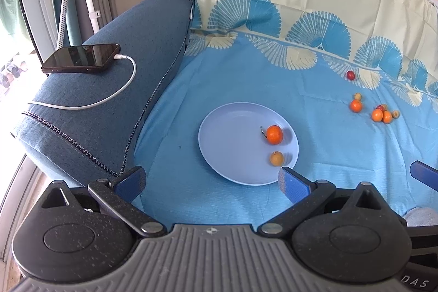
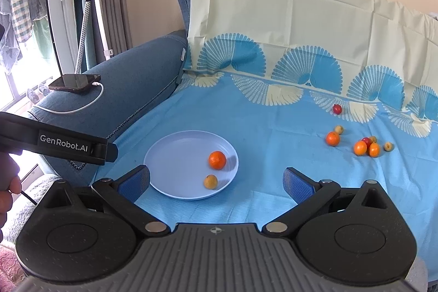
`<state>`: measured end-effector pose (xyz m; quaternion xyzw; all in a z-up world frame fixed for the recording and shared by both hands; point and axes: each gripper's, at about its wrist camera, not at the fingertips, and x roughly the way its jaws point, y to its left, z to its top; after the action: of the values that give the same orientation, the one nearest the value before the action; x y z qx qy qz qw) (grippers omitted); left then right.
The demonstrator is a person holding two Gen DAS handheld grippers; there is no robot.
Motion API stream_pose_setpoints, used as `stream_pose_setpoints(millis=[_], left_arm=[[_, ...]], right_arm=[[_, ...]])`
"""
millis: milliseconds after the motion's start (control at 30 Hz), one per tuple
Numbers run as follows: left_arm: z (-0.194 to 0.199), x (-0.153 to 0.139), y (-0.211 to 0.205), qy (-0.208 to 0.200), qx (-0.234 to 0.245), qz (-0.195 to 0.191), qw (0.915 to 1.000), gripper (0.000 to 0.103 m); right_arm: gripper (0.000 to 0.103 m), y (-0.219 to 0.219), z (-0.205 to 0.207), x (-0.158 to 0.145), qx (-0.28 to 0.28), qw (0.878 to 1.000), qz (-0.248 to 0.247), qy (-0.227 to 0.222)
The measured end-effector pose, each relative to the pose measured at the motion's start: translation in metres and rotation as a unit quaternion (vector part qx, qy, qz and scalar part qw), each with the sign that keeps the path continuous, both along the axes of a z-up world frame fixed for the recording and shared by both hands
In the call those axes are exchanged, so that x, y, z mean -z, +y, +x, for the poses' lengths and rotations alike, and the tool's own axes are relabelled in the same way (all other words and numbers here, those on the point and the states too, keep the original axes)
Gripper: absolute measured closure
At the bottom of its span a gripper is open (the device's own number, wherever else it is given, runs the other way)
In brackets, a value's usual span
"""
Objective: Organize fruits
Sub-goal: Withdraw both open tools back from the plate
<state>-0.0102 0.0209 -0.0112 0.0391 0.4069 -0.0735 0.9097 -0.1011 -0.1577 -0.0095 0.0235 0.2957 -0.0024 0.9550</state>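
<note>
Fruits point(image 2: 217, 160) beside "GenRobot.AI" hand-held gripper point(image 2: 63, 142)

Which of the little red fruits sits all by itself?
The red fruit farthest back, on the cloth's fan-pattern border. The other red fruit is tucked among the orange ones.

Plate point(image 2: 175, 155) left, holding two fruits point(image 2: 217, 159); loose fruits point(image 2: 360, 147) right; phone point(image 2: 75, 82) on armrest point(image 2: 131, 78).

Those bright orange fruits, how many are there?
4. One orange fruit sits on the plate. One lies alone on the cloth, and two touch in the cluster at right. That cluster could hide another.
</note>
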Motion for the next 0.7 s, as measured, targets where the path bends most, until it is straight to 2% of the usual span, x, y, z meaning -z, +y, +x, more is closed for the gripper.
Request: stream_pose_setpoints(millis=[700], left_arm=[[0.014,0.003,-0.009,0.013,0.002,0.007,0.9999,0.0]], right_arm=[[0.001,-0.006,0.012,0.01,0.005,1.0,0.009,0.015]])
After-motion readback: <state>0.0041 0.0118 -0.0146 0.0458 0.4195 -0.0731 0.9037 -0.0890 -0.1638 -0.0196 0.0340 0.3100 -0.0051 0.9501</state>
